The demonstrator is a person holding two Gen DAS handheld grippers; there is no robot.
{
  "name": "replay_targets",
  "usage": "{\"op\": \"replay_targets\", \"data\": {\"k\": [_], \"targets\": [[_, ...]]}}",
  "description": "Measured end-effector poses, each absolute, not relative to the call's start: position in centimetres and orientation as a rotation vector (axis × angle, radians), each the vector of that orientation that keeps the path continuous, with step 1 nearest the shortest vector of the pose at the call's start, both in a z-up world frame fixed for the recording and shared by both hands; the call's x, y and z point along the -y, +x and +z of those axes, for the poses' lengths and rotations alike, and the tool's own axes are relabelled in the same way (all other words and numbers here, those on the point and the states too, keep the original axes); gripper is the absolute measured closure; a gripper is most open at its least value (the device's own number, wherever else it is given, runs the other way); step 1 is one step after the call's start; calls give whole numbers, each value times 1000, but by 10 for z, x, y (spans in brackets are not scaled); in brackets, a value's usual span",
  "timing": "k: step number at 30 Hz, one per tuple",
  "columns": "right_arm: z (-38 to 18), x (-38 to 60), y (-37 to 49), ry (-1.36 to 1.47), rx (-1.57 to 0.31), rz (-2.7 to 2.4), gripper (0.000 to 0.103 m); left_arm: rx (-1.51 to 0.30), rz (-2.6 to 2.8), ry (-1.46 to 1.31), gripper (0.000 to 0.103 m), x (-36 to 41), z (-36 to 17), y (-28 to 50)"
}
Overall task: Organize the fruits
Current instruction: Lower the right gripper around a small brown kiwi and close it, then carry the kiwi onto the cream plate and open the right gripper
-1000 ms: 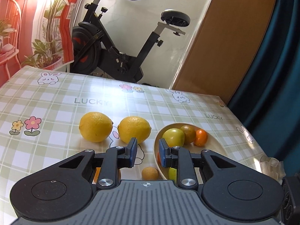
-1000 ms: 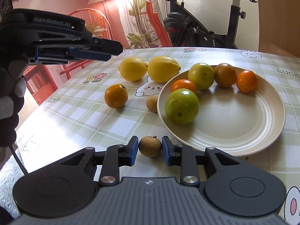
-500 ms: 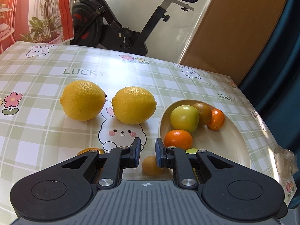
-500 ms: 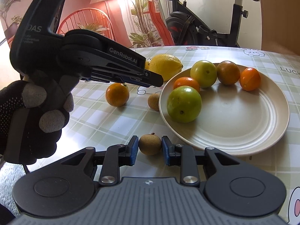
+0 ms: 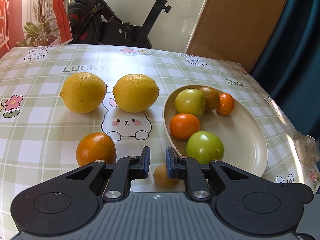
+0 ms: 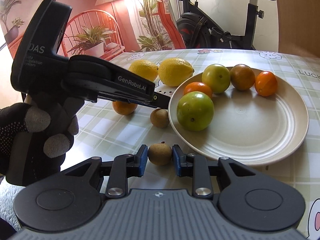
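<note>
Right tongs [image 6: 160,161], nearest, clamped on a small brown longan [image 6: 160,153] resting on the checked desk [image 6: 112,130] beside the cream plate [image 6: 260,140]. Left tongs [image 5: 157,165], empty and closed to their narrowest, held by a gloved hand [image 6: 38,132], poised above a second longan [image 5: 163,177] near the plate rim. Farther: an orange [image 5: 96,149]; five fruits on the plate, the nearest a green one [image 6: 195,111]; two lemons [image 5: 136,96]; beyond, an exercise bike [image 5: 120,18].

Yellow lemons [image 5: 83,92] and a cream plate [image 5: 248,140] sit on the green-checked counter [image 5: 40,136] (bunny and flower prints).
</note>
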State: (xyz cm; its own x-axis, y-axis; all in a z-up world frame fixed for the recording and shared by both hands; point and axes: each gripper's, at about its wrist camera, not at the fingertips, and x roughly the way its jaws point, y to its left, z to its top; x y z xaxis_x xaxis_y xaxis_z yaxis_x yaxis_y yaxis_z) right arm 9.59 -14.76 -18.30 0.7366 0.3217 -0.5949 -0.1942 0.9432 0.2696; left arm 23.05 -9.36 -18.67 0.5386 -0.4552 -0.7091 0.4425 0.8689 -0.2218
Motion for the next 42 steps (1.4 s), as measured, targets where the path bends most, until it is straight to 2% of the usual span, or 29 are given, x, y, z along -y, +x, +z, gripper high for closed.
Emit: {"op": "replay_targets", "data": {"k": [11,13,15,42], "targets": [[-182,146,95,175,-692,273,74,-895,-599,-90,83,76,-184,221],[-182,146,94,177,-692,273,74,-895,-602,-84,77,75,-185,217],[-182,146,94,177,-691,273,74,-897,-606,-82,75,75,-185,213],[-182,147,94,179,-690,274,74,-873,-560,-65,76,76,-191,194]]}}
